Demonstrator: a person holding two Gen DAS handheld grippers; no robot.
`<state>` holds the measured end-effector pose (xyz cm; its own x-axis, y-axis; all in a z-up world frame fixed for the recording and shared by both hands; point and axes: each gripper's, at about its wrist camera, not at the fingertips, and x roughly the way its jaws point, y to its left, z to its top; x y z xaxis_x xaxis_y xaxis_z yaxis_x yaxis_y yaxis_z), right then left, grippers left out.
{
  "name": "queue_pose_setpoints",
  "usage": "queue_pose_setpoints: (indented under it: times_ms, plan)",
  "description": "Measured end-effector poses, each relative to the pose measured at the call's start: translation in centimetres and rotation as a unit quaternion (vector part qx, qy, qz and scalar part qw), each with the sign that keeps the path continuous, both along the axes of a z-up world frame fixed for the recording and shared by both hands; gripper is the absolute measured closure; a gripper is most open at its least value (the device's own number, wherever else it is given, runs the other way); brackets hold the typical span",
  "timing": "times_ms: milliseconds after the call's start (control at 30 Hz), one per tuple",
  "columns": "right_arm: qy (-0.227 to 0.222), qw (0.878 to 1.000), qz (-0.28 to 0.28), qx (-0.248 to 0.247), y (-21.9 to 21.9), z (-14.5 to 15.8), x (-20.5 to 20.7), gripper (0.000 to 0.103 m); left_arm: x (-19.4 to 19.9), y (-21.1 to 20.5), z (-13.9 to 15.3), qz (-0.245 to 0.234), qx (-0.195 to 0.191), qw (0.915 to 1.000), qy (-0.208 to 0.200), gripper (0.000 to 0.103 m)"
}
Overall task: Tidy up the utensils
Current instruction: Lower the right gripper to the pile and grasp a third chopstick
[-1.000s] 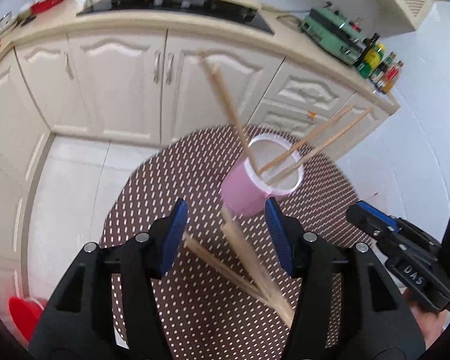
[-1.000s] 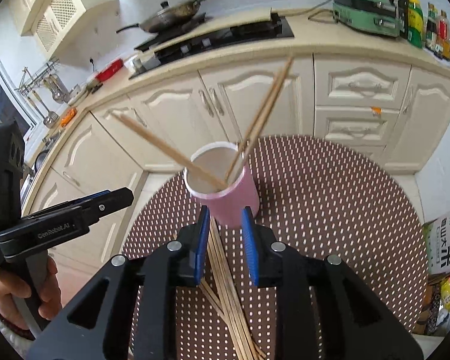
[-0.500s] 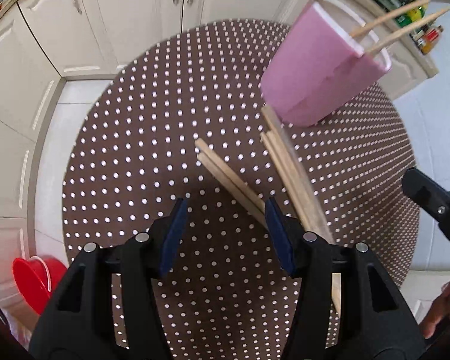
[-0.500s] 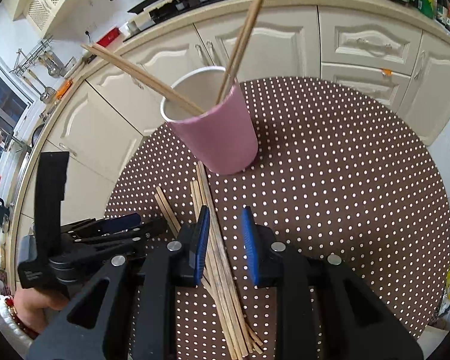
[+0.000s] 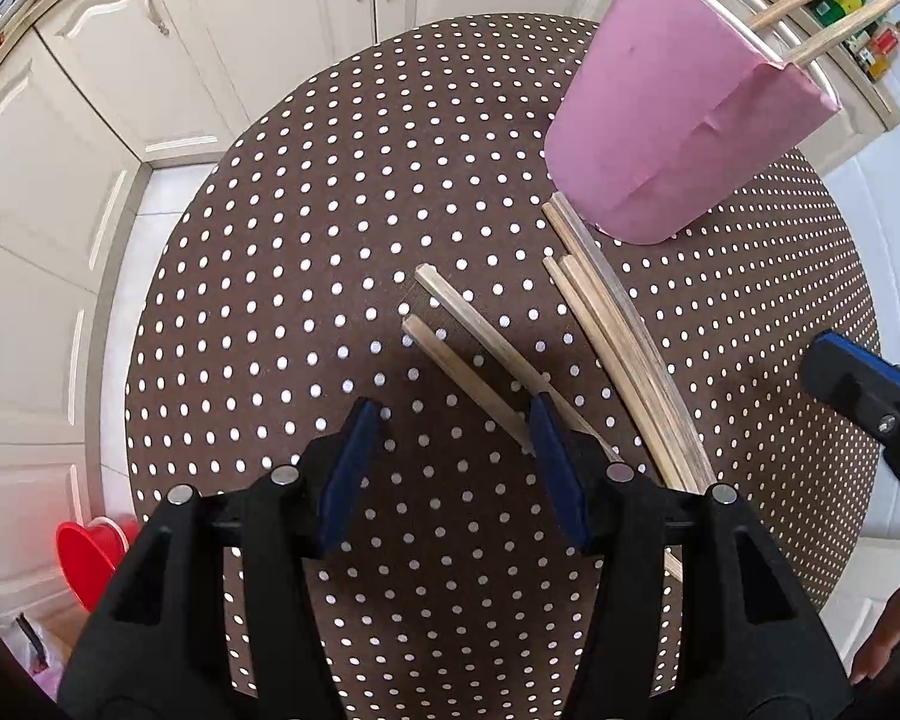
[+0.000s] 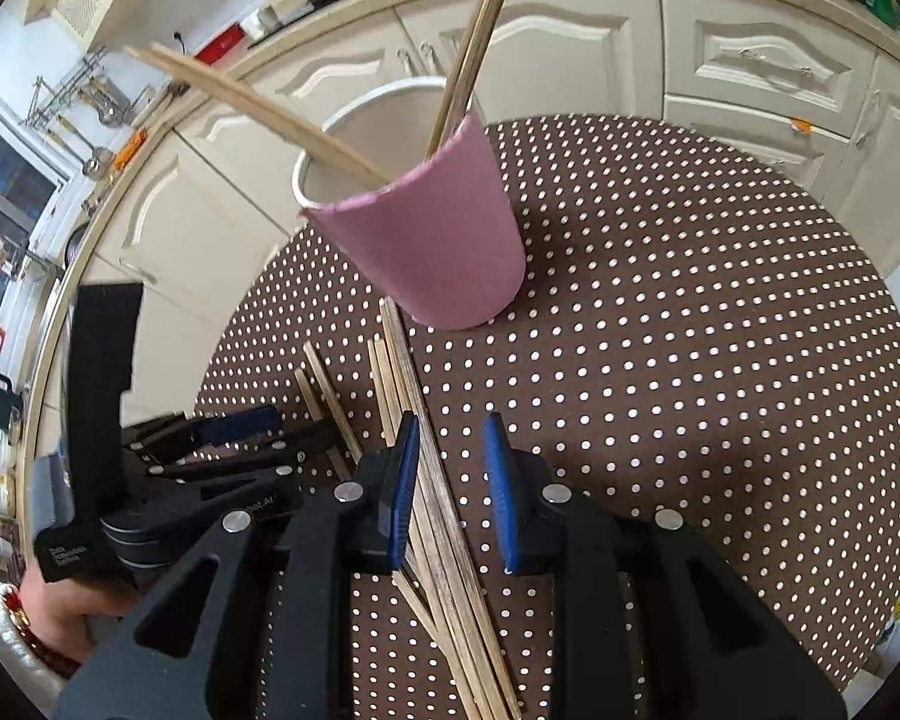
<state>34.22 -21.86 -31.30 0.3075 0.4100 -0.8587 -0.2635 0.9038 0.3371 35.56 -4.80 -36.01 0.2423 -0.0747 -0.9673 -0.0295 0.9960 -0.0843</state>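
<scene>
**Both grippers low over loose chopsticks, pink cup behind**

Left gripper (image 5: 453,420), lower centre of the left wrist view: jaws moderately wide apart, nothing clamped. Pointed steeply down at the brown dotted table (image 5: 282,276). Right-hand blue pad just over the near end of a pair of chopsticks (image 5: 468,348), which run up and left from it toward mid-frame; whether pad and wood touch cannot be told. Just right of that pair, a larger bundle of chopsticks (image 5: 618,336), lying flat, far ends almost at the foot of the pink cup (image 5: 678,120).

Right gripper (image 6: 450,456), lower centre of the right wrist view: jaws narrow, still a clear gap, pads pressing on nothing. Bundle seen here (image 6: 432,498) passing beside and under the left-hand pad, one or two sticks showing in the gap, lying on the cloth. Left gripper visible at lower left of this view (image 6: 234,426), gripped by a hand (image 6: 60,612) in a white cuff.

Pink cup (image 6: 432,240) upright on the table, upper centre of the right wrist view, white inside. Inside it: four chopsticks in two pairs, one pair (image 6: 258,108) leaning to the upper left over the rim, one pair (image 6: 480,30) rising near upright to the top edge.

Beyond the table: cream cabinets (image 6: 570,48); red bucket (image 5: 90,558) on the floor, lower left of the left wrist view.
</scene>
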Motion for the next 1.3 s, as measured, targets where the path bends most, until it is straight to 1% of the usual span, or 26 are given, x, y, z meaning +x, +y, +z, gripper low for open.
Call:
queue_pose_setpoints:
  times_ms: [33,67,100,133,267,333,433,533,633,800,867,933,967,1033,1167,1300]
  plan:
    - [0.005,1.0,0.003,-0.002,0.3,-0.2,0.1,0.082,0.5,-0.3,-0.1,-0.002,0.008,1.0,0.003,0.058]
    - [0.013,1.0,0.01,-0.004,0.6,-0.6,0.4,0.082,1.4,-0.8,-0.2,-0.009,0.025,0.9996,0.003,0.063]
    - [0.018,1.0,0.017,-0.008,1.0,-1.0,0.6,0.082,1.6,-1.3,-0.2,-0.024,0.037,0.999,0.002,0.066]
    - [0.019,1.0,0.022,-0.011,1.2,-1.1,0.7,0.082,1.8,-1.3,-0.1,-0.03,0.032,0.999,0.002,0.069]
    - [0.029,0.998,0.052,-0.024,2.6,-1.9,1.4,0.082,1.9,-0.9,-0.1,-0.034,0.024,0.9991,-0.001,0.074]
    - [0.032,0.997,0.065,-0.036,3.3,-2.2,1.8,0.082,2.1,-0.7,-0.2,-0.046,0.023,0.9987,-0.003,0.081]
    - [0.039,0.995,0.08,-0.047,4.3,-2.6,2.4,0.082,2.3,-0.1,-0.3,-0.057,0.013,0.9983,-0.002,0.086]
    - [0.043,0.992,0.097,-0.062,5.2,-3.1,2.8,0.082,2.3,0.6,-0.4,-0.067,0.004,0.9978,-0.003,0.09]
    - [0.043,0.99,0.108,-0.08,5.9,-3.6,2.8,0.083,2.1,0.8,-0.4,-0.071,-0.004,0.9975,-0.004,0.091]
    - [0.042,0.989,0.112,-0.088,6.6,-3.5,2.8,0.084,2.3,1.5,-0.7,-0.06,-0.021,0.998,-0.001,0.092]
    - [0.047,0.989,0.111,-0.09,7.1,-3.5,2.8,0.085,2.3,1.7,-0.7,-0.053,-0.028,0.9982,-0.001,0.092]
    - [0.048,0.988,0.111,-0.095,7.2,-3.2,3.0,0.088,2.1,1.8,-0.5,-0.049,-0.034,0.9982,0.001,0.092]
    - [0.051,0.987,0.111,-0.103,7.2,-3.2,3.0,0.088,2.0,2.0,-0.5,-0.048,-0.037,0.9982,0.001,0.092]
    - [0.063,0.987,0.107,-0.101,7.0,-3.5,3.4,0.088,2.0,2.2,-0.5,-0.042,-0.043,0.9982,0.002,0.092]
    - [0.068,0.985,0.117,-0.107,7.7,-3.6,3.6,0.088,2.1,2.2,-0.6,-0.037,-0.039,0.9985,0.003,0.092]
    - [0.056,0.979,0.132,-0.144,9.0,-3.9,4.1,0.09,2.2,2.1,-0.5,-0.035,-0.034,0.9988,0.003,0.092]
